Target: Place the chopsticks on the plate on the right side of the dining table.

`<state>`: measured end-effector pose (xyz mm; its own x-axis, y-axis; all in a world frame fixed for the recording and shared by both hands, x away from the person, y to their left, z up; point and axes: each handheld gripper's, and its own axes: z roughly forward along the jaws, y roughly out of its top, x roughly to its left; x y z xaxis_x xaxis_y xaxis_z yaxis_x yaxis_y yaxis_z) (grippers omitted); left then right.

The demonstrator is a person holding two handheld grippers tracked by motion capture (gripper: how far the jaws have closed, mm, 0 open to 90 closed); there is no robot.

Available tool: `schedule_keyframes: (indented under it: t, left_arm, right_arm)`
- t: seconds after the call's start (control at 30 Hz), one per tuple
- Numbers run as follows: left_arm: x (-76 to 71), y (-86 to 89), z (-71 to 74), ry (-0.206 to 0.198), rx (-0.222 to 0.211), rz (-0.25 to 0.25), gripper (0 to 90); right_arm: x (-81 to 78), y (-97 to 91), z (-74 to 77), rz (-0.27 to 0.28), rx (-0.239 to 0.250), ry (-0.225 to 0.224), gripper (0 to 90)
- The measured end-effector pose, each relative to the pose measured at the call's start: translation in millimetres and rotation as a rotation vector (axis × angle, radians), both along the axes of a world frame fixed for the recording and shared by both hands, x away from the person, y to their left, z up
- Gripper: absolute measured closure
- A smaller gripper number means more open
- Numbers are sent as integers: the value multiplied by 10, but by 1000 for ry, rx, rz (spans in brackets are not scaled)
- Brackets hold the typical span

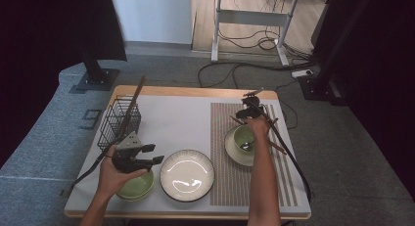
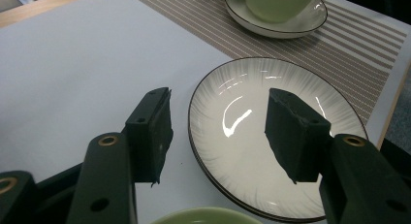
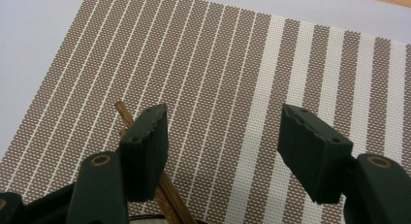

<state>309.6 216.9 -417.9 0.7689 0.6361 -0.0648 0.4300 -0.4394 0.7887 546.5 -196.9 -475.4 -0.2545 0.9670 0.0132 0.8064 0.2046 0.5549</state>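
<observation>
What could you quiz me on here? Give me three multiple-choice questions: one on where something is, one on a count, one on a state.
1. Where is the wire basket?
A. far left of the table
B. on the striped mat
C. on the floor

2. How many green bowls are on the table?
A. one
B. two
C. four

3. How do the left gripper jaws stand?
A. shut on a spoon
B. open above the white plate
C. shut on a bowl

Answers:
1. A, it stands by the table's left edge.
2. B, one near bowl and one bowl on a saucer.
3. B, nothing sits between them and the white plate lies below.

soft even light, dark corners
</observation>
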Motion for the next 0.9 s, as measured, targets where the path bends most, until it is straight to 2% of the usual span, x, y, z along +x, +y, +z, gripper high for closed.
schedule_keyframes:
  t: [0.6,0.9]
  left_arm:
    - [11,-25,-24,8,9,-1,428]
    - [16,-39,-41,12,19,-3,428]
  right_arm:
    - [28,-32,13,5,11,-8,355]
    - [46,16,-15,19,28,-7,359]
